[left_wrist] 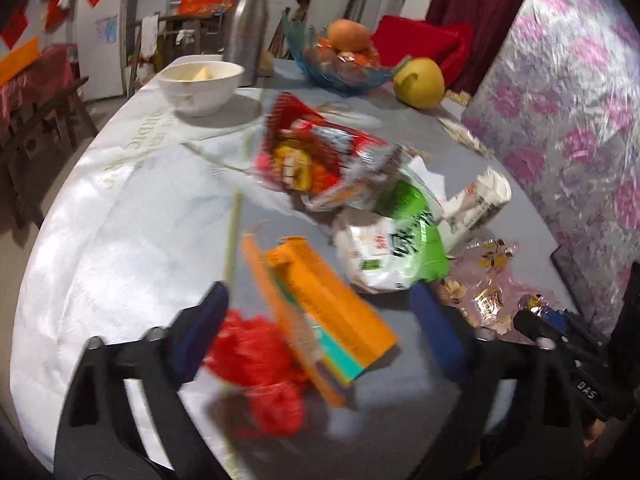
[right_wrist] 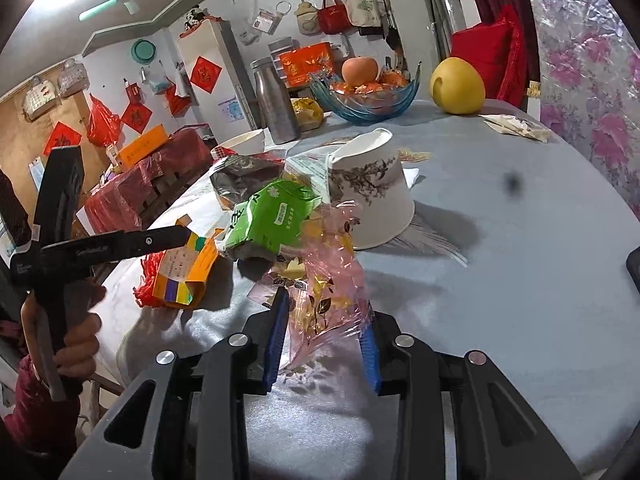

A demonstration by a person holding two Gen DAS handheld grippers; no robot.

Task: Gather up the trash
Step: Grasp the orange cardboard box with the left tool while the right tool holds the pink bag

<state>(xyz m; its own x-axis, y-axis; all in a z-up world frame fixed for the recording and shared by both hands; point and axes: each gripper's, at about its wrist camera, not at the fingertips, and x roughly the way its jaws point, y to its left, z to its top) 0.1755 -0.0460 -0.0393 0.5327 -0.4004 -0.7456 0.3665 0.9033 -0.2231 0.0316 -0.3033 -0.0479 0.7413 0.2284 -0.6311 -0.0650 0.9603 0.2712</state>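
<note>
An orange carton (left_wrist: 320, 308) lies flat on the grey tablecloth on top of red netting (left_wrist: 256, 360). My left gripper (left_wrist: 320, 324) straddles the carton, wide open, and neither pad touches it. My right gripper (right_wrist: 323, 344) is shut on a crumpled pink wrapper with gold flowers (right_wrist: 324, 300), which stands up between its blue pads. Just beyond lie a green and white tissue pack (right_wrist: 272, 216), a tipped paper cup (right_wrist: 372, 192) and a red snack bag (left_wrist: 320, 152). A hand (right_wrist: 76, 348) holds the left gripper at the table's left edge.
At the far side of the round table (right_wrist: 520, 280) stand a white bowl (left_wrist: 200, 84), a metal flask (left_wrist: 246, 28), a blue glass fruit bowl (left_wrist: 340, 64) and a yellow pomelo (left_wrist: 418, 82). A floral-covered surface (left_wrist: 560, 120) borders the right. A thin green stick (left_wrist: 234, 232) lies left of the carton.
</note>
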